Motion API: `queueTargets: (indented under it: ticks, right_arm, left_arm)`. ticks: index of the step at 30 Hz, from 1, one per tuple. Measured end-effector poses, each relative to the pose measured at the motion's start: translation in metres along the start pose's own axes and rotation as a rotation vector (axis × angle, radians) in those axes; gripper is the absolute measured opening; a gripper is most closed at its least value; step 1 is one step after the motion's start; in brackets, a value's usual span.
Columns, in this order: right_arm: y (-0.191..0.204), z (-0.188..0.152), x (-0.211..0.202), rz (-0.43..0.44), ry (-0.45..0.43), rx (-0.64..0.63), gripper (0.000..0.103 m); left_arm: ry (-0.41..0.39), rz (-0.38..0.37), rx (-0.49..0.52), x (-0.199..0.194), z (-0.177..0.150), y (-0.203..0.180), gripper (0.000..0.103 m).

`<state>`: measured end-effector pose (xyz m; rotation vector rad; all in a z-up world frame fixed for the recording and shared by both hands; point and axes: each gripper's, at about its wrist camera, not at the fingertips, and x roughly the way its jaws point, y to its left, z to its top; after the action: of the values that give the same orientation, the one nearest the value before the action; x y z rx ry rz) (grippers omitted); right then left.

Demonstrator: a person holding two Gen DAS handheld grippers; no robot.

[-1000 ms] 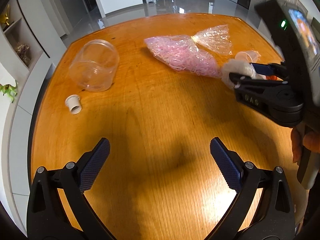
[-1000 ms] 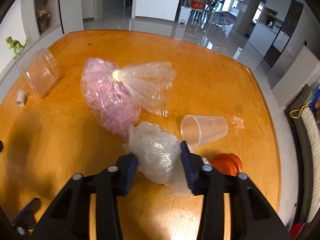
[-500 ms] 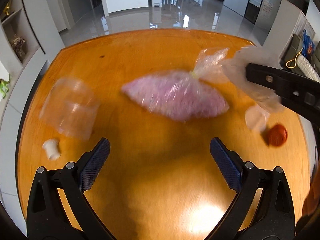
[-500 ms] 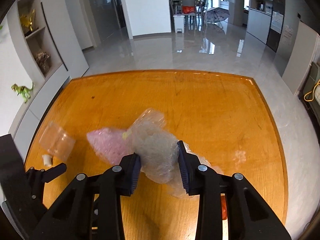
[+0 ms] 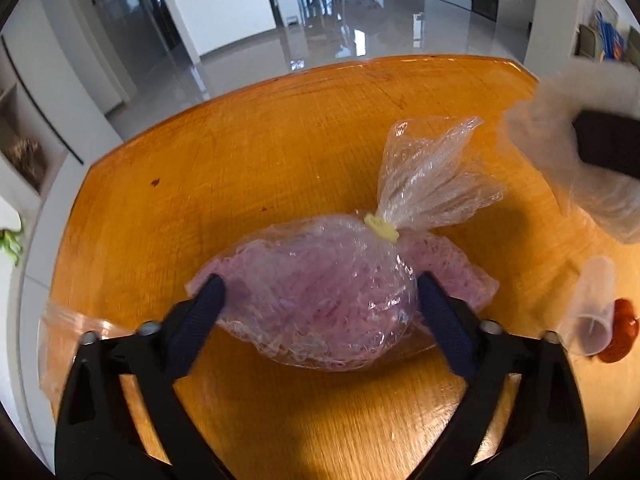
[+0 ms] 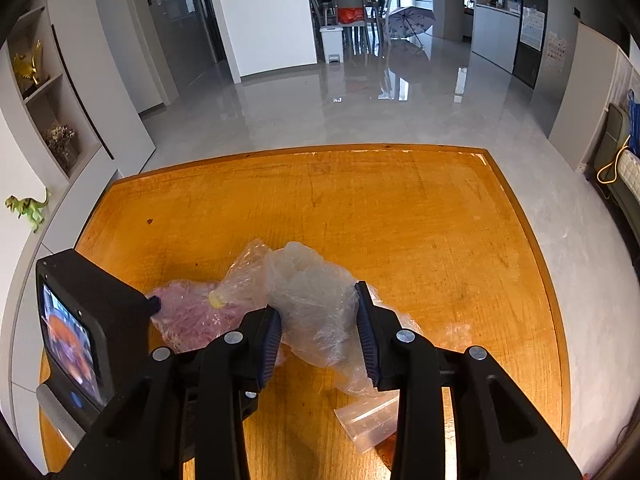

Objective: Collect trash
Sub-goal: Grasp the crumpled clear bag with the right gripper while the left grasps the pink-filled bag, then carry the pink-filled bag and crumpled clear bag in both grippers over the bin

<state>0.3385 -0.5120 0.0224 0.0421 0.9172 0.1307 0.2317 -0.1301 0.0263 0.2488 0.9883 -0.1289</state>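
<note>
Plastic everywhere, edges hard to read. Clear jar [image 5: 72, 344] at table's [image 5: 280, 160] left edge is blurred and half hidden behind left gripper [image 5: 318, 296]. Left jaws spread wide, straddling tied bag of pink shreds [image 5: 320, 292]; contact unclear. Right gripper [image 6: 318, 326] clenched on crumpled clear bag [image 6: 316, 300], lifted. Empty plastic cup [image 5: 590, 308] lies tipped beside orange lid [image 5: 620, 332], partly cut off.

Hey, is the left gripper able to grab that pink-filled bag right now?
Probably yes. The left gripper is open, one finger on each side of the pink-filled bag on the table, nothing between them. Closing should catch it.
</note>
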Motion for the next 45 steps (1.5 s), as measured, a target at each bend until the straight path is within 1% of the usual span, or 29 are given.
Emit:
queueTargets:
  ticks: [1,2,3,4,5,8,11,16,22,26,30,34,38,41,45]
  right_arm:
    - [0.002,-0.001,-0.001,0.003,0.000,-0.001,0.036]
    - [0.003,-0.003,-0.002,0.005,-0.001,-0.001,0.036]
    - [0.004,-0.004,-0.003,0.008,-0.003,-0.001,0.036]
    - [0.006,-0.005,-0.006,0.011,-0.006,0.000,0.036]
    - [0.006,-0.006,-0.007,0.013,-0.007,0.000,0.036]
    - [0.009,-0.013,-0.015,0.027,-0.006,0.002,0.036]
    - [0.013,-0.021,-0.027,0.040,-0.010,-0.003,0.036]
    - [0.026,-0.038,-0.058,0.053,-0.030,-0.025,0.036]
    - [0.043,-0.061,-0.095,0.078,-0.056,-0.049,0.036]
    - [0.062,-0.091,-0.116,0.119,-0.053,-0.072,0.037]
    - [0.088,-0.122,-0.131,0.160,-0.041,-0.106,0.037]
    - [0.117,-0.159,-0.145,0.213,-0.026,-0.156,0.037]
    - [0.147,-0.188,-0.157,0.260,-0.012,-0.207,0.037]
    - [0.170,-0.211,-0.167,0.298,-0.005,-0.249,0.037]
    - [0.202,-0.241,-0.174,0.346,0.015,-0.311,0.037]
  left_arm:
    - [0.000,-0.015,-0.005,0.000,0.000,0.002,0.073]
    - [0.003,-0.031,-0.011,-0.002,-0.001,0.003,0.059]
    - [0.004,-0.036,-0.009,-0.004,-0.002,0.004,0.055]
    - [-0.001,-0.035,0.002,-0.009,-0.004,0.004,0.048]
    - [-0.005,-0.042,0.003,-0.012,-0.007,0.005,0.044]
    - [-0.007,-0.078,-0.031,-0.025,-0.019,0.012,0.039]
    - [-0.009,-0.103,-0.060,-0.040,-0.037,0.018,0.038]
    - [-0.025,-0.099,-0.072,-0.074,-0.072,0.017,0.038]
    - [-0.035,-0.080,-0.100,-0.108,-0.102,0.029,0.038]
    - [-0.052,-0.070,-0.136,-0.136,-0.132,0.039,0.038]
    - [-0.059,-0.058,-0.181,-0.162,-0.170,0.056,0.038]
    - [-0.066,-0.027,-0.234,-0.186,-0.209,0.077,0.039]
    - [-0.078,0.018,-0.281,-0.210,-0.250,0.101,0.039]
    - [-0.087,0.037,-0.327,-0.226,-0.281,0.118,0.039]
    - [-0.087,0.068,-0.382,-0.242,-0.320,0.139,0.039]
